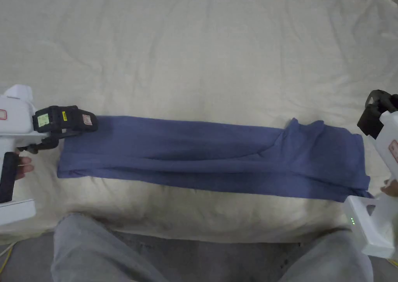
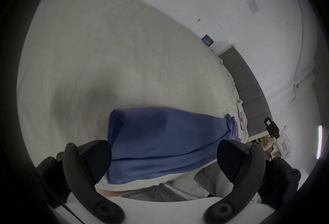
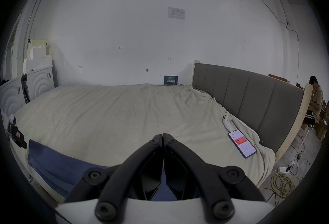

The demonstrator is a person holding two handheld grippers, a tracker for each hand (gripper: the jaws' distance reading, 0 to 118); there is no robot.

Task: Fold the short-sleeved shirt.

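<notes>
A: Knees (image 1: 97, 247) first, nearest the camera, at the bed's (image 1: 202, 53) near edge. Just beyond them the short-sleeved shirt (image 1: 210, 160) lies on the cream sheet, already folded into a long narrow band.

B: Which way does its long axis run?

A: Side to side, from one gripper to the other. The left gripper (image 2: 163, 158) sits at the band's left end, jaws wide apart, with the blue cloth lying straight ahead between them. Nothing is clamped.

B: And the other one?

A: The right gripper (image 3: 162, 136) is at the right end, where the cloth bunches; its jaws are pressed together on nothing, and the shirt lies below and to its left.

B: So which is readier?

A: The left, I'd judge: it is open and lined up with its end. The right would have to open first. Presumably the next fold brings one end over the other.

B: Anything in the way?

A: Not on the bare sheet beyond. A phone (image 3: 242, 144) lies farther off near the headboard (image 3: 249, 99), well apart from the shirt.
</notes>
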